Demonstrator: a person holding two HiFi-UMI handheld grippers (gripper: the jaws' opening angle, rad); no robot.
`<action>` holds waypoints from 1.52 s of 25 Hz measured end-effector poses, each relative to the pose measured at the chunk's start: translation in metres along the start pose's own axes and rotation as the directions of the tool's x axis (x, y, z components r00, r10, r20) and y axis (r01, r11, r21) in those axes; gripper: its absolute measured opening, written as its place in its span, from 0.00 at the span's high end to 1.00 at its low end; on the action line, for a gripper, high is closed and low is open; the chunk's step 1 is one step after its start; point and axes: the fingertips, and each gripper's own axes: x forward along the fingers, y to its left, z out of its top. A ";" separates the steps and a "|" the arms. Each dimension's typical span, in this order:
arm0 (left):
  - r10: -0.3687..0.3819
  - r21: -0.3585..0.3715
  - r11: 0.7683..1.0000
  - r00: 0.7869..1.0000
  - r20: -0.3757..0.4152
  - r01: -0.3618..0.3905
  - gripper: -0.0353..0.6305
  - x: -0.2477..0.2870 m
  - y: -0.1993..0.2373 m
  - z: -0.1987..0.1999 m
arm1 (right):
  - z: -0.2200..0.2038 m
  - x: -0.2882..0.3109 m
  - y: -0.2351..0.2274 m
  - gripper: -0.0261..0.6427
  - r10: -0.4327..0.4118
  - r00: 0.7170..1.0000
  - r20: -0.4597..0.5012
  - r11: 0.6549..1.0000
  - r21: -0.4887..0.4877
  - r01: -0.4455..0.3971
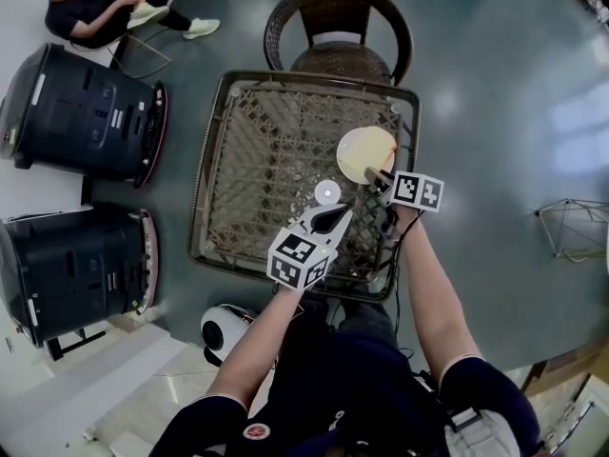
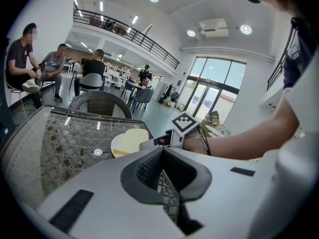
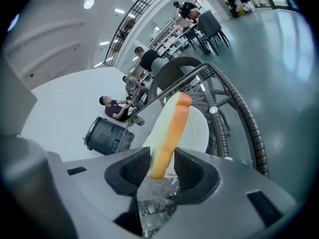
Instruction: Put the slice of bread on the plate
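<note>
Straddling the bread slice (image 3: 172, 133) over the plate (image 3: 200, 127), right gripper (image 3: 162, 169) jaws stand apart; left gripper (image 2: 162, 154) jaws meet.

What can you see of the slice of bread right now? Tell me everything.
The slice of bread, pale and soft-looking with an orange-brown crust, stands on edge, leaning slightly, seen edge-on. Its lower end sits between the dark ribbed pads of the right tool, close against both; whether they press it is unclear. The round white plate lies just behind it; whether they touch cannot be told.
</note>
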 end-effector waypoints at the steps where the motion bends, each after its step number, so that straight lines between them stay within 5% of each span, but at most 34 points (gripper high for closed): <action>1: -0.001 0.000 1.000 1.000 0.000 0.001 0.94 0.001 0.000 0.000 | 0.000 0.000 -0.002 0.76 -0.007 1.000 0.001 1.000 0.001 0.007; 14: -0.005 0.007 1.000 1.000 -0.004 0.005 0.94 0.009 -0.002 0.004 | -0.003 -0.002 -0.015 0.63 -0.158 0.987 -0.012 0.977 -0.148 0.154; 24: -0.002 0.013 1.000 1.000 -0.005 0.002 0.94 0.004 -0.005 0.001 | -0.011 -0.003 -0.010 0.53 -0.274 0.961 -0.026 0.873 -0.427 0.237; 35: -0.009 0.035 0.999 0.999 0.037 0.008 0.94 -0.006 -0.006 0.020 | 0.006 -0.042 0.039 0.53 -0.187 0.979 0.079 0.831 -0.518 0.201; 38: -0.029 0.048 0.998 0.998 0.062 0.026 0.94 -0.012 -0.013 0.033 | 0.013 -0.062 0.071 0.63 -0.110 0.984 0.138 0.816 -0.553 0.169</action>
